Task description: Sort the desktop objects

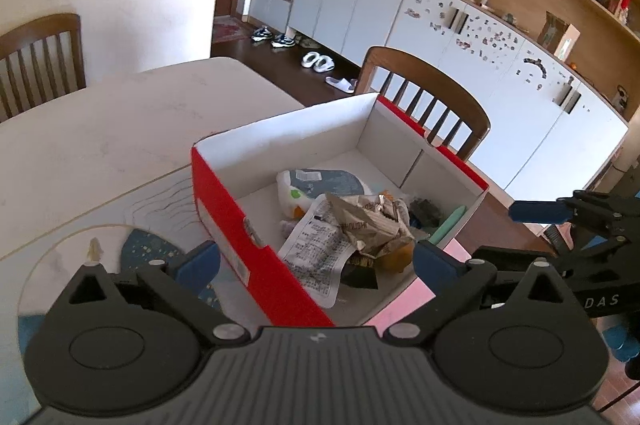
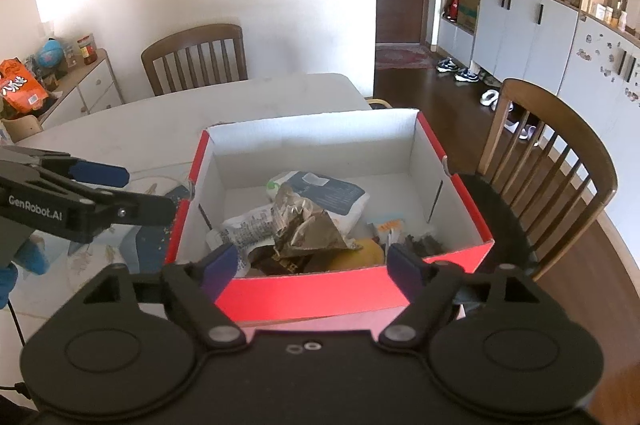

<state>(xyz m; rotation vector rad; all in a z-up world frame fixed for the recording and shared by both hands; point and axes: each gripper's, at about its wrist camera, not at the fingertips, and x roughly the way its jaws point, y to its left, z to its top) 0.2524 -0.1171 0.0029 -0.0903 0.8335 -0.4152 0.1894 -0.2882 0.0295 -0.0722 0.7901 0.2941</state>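
Note:
A red shoebox point(image 1: 256, 249) with a white inside stands on the table. It holds a crumpled silver-brown wrapper point(image 1: 372, 221), a white printed packet point(image 1: 316, 257), a white and dark blue pouch point(image 1: 324, 185) and several smaller bits. My left gripper point(image 1: 316, 261) is open and empty over the box's near left wall. My right gripper point(image 2: 312, 263) is open and empty above the box's near red wall point(image 2: 320, 293). The wrapper point(image 2: 304, 225) and pouch point(image 2: 324, 193) lie just beyond it. Each gripper's blue-padded fingers point(image 2: 100, 173) show in the other's view.
The white table point(image 1: 100, 145) stretches far and left of the box. A blue-patterned placemat point(image 1: 148, 249) lies left of the box. A wooden chair point(image 2: 560, 161) stands close to the box's right side, another chair point(image 2: 196, 57) at the far end. The table edge runs just right of the box.

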